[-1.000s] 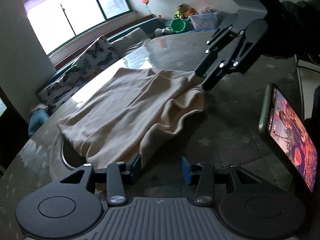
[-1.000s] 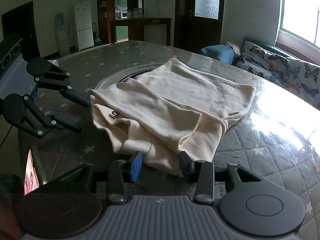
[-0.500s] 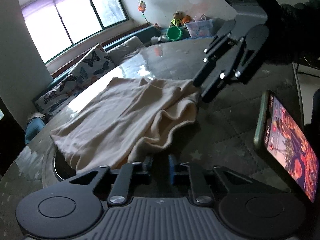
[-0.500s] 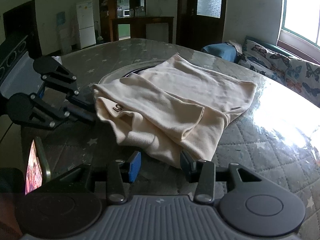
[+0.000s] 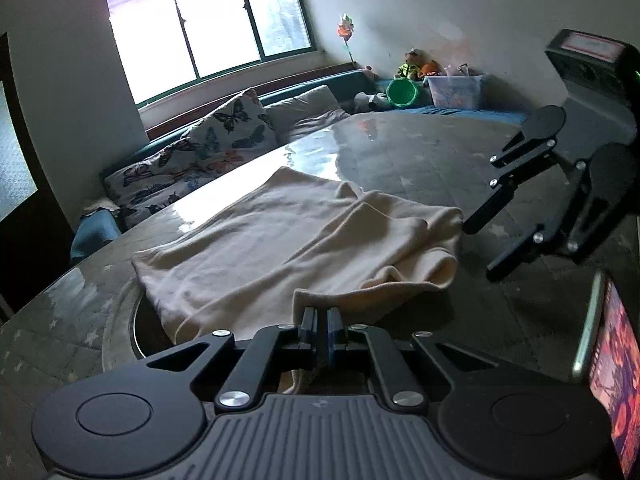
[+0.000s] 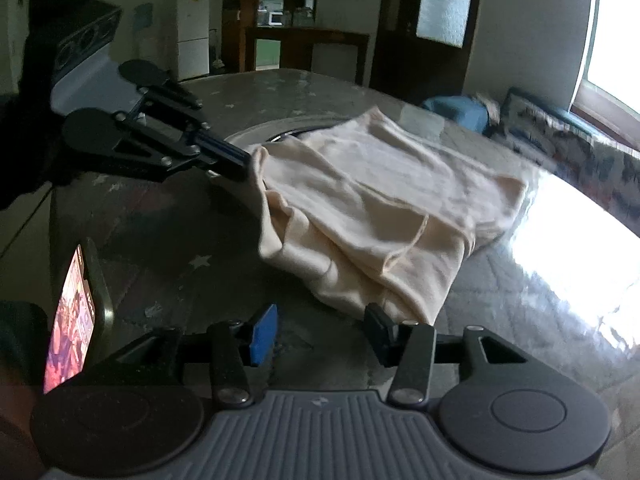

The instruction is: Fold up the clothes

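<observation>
A cream garment (image 5: 280, 240) lies partly folded on the round table, its far part flat and its near edge bunched. It also shows in the right wrist view (image 6: 380, 208). My left gripper (image 5: 322, 320) is shut on a near corner of the garment; in the right wrist view the left gripper (image 6: 244, 162) pinches that corner and lifts it slightly. My right gripper (image 6: 322, 330) is open and empty, just short of the garment's near fold. In the left wrist view the right gripper (image 5: 480, 248) hovers open beside the garment's right edge.
The table (image 5: 420, 160) has a quilted star-patterned cover under glass and an inset ring (image 5: 120, 320). A lit phone (image 5: 608, 368) stands at the near right; it also shows in the right wrist view (image 6: 74, 312). A sofa with butterfly cushions (image 5: 208, 148) runs behind.
My left gripper has closed on the garment's near corner and raised it. My right gripper has drawn back from the cloth and stays open.
</observation>
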Available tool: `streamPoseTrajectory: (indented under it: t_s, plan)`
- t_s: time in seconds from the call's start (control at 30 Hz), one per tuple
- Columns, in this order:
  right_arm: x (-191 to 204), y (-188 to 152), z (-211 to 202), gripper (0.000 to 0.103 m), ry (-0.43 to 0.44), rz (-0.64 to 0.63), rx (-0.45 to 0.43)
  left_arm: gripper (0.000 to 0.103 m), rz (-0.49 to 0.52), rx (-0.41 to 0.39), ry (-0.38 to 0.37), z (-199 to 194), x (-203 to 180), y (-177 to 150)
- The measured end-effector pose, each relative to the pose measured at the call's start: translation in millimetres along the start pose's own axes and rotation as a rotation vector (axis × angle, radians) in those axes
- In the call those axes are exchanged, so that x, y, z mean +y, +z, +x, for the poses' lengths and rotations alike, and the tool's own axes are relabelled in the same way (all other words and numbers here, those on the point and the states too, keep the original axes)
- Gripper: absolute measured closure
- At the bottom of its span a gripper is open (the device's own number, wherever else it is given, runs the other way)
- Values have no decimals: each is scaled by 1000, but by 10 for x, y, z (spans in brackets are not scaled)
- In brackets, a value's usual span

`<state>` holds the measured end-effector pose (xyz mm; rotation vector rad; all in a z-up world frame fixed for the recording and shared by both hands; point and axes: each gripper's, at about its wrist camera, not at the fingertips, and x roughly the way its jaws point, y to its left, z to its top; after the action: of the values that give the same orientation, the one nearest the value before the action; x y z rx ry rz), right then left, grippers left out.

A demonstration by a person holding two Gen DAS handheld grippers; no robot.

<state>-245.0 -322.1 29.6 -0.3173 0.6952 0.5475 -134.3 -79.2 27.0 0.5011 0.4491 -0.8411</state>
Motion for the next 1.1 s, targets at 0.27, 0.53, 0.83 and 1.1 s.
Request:
streamPoseTrajectory:
  t_s: [0.27,0.53,0.83,1.1]
  plan:
    - [188,96,146,55,-32,-131,-36,98,-24,6,-6,45,47,28]
    - [194,205,291,90,-42,-130,-56,89,21,7,-21,-45,-22,-86]
    - [127,239,281,90,-33,-87,-62,73,130,28,22,-52,-150,-263]
    - [198,129,322,82,-38,-122,-56,75,155,22,31,2,-161,-329]
